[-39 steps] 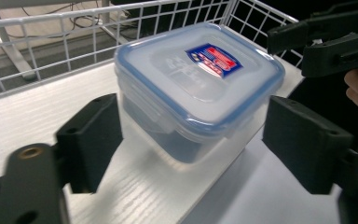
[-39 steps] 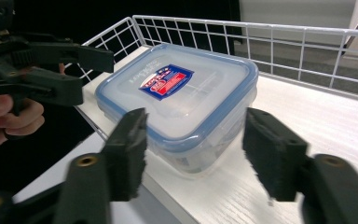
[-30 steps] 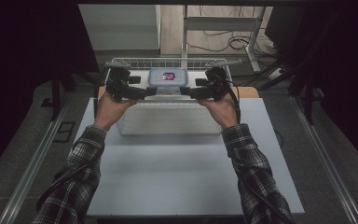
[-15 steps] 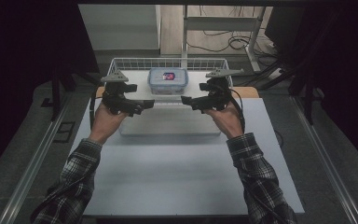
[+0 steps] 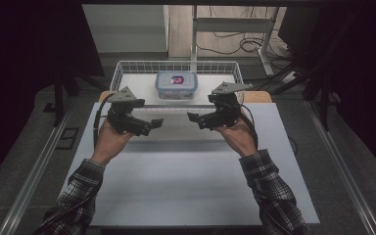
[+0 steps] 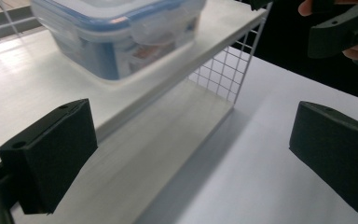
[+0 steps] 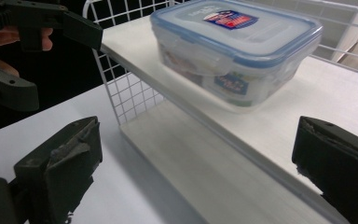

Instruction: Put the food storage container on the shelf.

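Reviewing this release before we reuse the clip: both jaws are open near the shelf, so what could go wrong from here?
1. The clear plastic food container with a blue-rimmed lid sits toward the front of the white shelf board; a bump could push it off.
2. The left hand-held gripper and right hand-held gripper, both open, hang just before the white wire basket; a jaw might snag its mesh.
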Available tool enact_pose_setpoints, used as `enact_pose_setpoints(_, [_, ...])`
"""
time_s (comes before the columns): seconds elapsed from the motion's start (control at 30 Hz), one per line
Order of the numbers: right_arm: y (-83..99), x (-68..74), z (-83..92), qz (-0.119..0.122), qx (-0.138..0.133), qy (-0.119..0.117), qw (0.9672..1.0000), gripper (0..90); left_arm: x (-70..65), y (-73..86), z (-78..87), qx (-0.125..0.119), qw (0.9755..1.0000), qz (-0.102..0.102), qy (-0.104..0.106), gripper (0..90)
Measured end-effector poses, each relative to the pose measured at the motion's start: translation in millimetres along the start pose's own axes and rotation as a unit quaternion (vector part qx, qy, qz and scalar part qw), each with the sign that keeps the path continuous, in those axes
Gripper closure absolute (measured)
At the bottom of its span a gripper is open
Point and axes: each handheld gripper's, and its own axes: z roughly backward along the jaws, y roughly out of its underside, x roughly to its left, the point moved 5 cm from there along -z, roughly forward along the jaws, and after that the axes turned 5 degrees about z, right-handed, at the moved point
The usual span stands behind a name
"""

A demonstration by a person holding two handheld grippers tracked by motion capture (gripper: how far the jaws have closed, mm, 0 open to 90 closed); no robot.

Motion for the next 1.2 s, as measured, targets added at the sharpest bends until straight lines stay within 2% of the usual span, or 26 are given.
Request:
enact_pose_setpoints(0.4, [15.4,18.2,4.1,0.017,0.004,0.002,0.9998,0.0,-20.0,22.3,6.5,-0.003,0.9999,-0.013,0.007,0.5])
enact_pose_setpoints(0.47, [20.8,25.4,4.5,0.022,0.005,0.003,0.9997,0.0,-22.9,27.5,6.9,-0.004,0.9999,-0.014,0.007,0.5])
enact_pose_setpoints(0.77, [36.6,42.5,4.5,0.036,0.012,0.001,0.9993,0.0,-33.3,44.0,6.4,-0.001,0.9998,-0.019,0.01,0.5])
enact_pose_setpoints(1.03, [52.5,51.5,5.4,0.036,0.016,-0.004,0.9992,0.0,-40.4,60.2,4.3,0.004,0.9998,-0.018,0.009,0.1])
enact_pose_setpoints(1.2, [64.3,56.5,6.7,0.036,0.021,-0.003,0.9991,0.0,-44.7,74.7,1.3,0.006,0.9999,-0.01,0.007,0.0])
